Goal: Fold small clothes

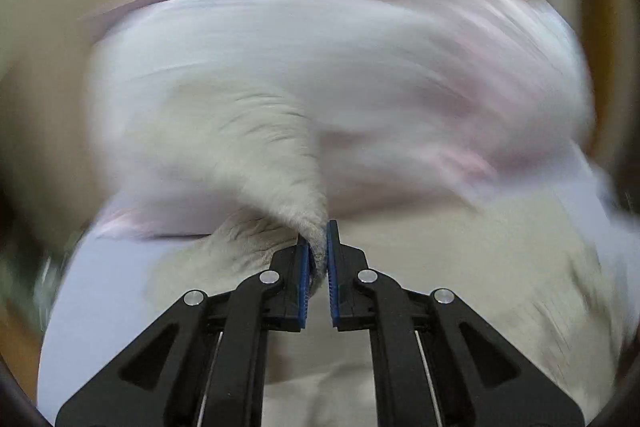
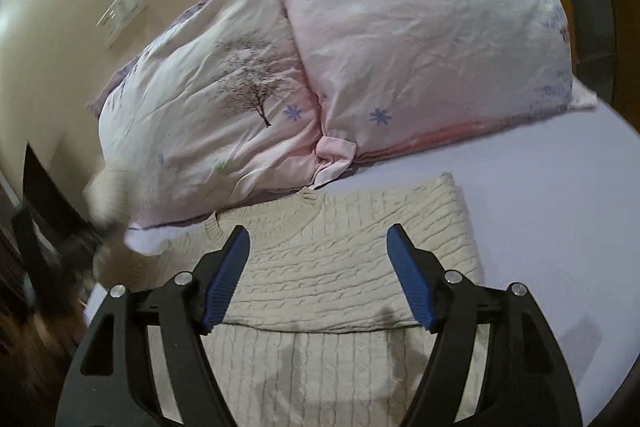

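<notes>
Left tongs pinching cream cable-knit sweater sleeve, mid-fold; right tongs gaping, empty; right side looking folded.

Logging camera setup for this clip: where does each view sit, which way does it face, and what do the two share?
Left wrist: on the left tool, facing along its fingers, shut on a bunched part of the cream knit sweater; background motion-blurred.
Right wrist: on the right tool, open above the same sweater, facing two pillows on the bed sheet.
Shared: the sweater, pillows and sheet; no hands show.
</notes>
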`<action>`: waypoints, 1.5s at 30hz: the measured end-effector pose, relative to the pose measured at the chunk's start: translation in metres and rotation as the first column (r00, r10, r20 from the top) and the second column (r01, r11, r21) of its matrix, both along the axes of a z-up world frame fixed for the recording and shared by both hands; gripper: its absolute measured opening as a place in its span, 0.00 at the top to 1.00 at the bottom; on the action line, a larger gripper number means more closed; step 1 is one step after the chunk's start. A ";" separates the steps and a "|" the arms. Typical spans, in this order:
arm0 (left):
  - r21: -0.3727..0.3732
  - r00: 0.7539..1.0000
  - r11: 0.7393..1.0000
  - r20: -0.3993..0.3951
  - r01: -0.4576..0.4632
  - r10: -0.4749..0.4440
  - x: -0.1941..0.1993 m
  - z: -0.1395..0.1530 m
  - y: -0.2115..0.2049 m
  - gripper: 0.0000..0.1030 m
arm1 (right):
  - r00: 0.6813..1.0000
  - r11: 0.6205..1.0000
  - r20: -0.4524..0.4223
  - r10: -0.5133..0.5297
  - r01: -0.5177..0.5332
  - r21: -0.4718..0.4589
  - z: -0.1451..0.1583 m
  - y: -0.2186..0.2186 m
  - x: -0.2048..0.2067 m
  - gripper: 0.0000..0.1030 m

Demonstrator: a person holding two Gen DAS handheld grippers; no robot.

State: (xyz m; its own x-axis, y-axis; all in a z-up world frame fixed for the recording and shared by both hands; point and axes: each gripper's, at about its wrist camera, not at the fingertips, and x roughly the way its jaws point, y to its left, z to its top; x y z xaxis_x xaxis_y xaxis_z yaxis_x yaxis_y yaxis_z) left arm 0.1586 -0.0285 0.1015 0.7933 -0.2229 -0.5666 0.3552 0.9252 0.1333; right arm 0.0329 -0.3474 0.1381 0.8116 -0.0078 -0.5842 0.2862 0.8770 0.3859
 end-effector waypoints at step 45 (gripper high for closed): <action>-0.559 0.875 0.822 -0.448 -0.112 -0.186 -0.247 -0.134 0.191 0.36 | 0.923 0.856 -0.169 0.345 -0.236 0.460 -0.121 -0.026 -0.272 0.23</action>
State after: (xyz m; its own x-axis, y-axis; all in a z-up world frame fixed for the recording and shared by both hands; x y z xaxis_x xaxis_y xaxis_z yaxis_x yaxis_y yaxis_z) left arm -0.0884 0.1623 -0.0324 0.4516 -0.6359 -0.6259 0.2703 0.7660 -0.5832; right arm -0.2391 -0.3735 0.0176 0.5738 0.4980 -0.6502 0.1745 0.7014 0.6911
